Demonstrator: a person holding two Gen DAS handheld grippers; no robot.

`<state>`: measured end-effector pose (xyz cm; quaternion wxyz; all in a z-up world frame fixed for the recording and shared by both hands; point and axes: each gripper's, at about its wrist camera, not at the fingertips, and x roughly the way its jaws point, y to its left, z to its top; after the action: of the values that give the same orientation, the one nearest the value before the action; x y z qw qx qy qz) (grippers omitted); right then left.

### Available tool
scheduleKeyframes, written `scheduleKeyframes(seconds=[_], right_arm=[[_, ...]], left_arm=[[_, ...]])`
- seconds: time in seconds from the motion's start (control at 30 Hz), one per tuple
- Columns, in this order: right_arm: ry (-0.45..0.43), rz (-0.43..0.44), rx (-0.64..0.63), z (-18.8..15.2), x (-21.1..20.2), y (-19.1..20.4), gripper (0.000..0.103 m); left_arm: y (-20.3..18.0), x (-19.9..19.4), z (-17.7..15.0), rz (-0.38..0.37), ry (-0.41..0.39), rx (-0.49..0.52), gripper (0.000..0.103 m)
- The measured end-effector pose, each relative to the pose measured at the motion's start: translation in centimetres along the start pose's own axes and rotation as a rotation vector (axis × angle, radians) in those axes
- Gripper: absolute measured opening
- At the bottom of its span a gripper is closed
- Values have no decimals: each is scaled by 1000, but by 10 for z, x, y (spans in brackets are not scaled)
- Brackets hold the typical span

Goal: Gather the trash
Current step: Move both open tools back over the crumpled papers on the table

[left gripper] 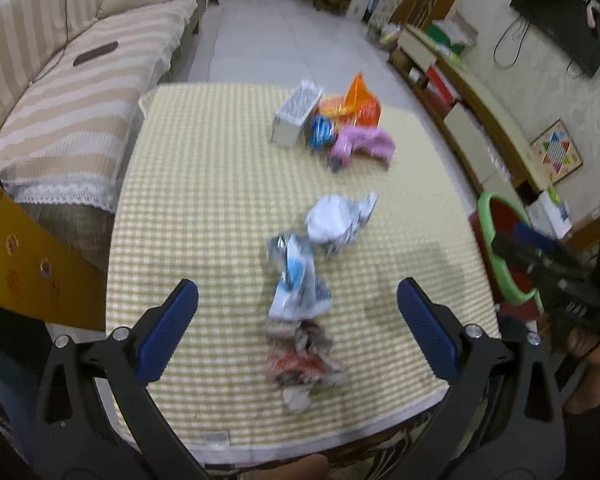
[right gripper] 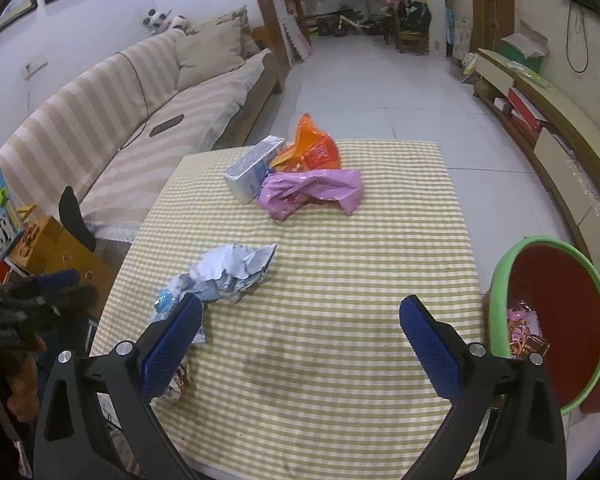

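A pick is being set up. The left gripper (left gripper: 298,308) is spread wide and empty above the near crumpled wrappers (left gripper: 300,280); the right gripper (right gripper: 300,320) is likewise wide and empty, near the red bin (right gripper: 556,320) at the table's right edge. A descent and closure on one wrapper appears needed next. Three crumpled wrappers are counted near; farther off, one box (right gripper: 254,168), one orange bag (right gripper: 316,148), one pink bag (right gripper: 312,192), one blue wrapper (left gripper: 322,130).

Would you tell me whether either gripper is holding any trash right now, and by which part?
Nothing is held: the left gripper and the right gripper are both open and empty above the table.
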<state>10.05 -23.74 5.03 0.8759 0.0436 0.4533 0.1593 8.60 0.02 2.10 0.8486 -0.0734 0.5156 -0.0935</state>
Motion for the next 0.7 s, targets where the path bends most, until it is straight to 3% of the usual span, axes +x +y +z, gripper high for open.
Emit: scheduleKeyframes(seconds=[0.33,0.53,0.6,0.7], right_arm=[[28,19,-39,3,16,11,96],[52,29,-45,5,29,17,96],[63,31,-50,5,35,19,96],[82,36,-53,6,45,22,96]], left_arm=[[2,52,-37,9,182,19,97],[6,76,-51,9,230,8,97],[6,80,-54,9,238,13,93],[8,85,-54,9,244,4,71]])
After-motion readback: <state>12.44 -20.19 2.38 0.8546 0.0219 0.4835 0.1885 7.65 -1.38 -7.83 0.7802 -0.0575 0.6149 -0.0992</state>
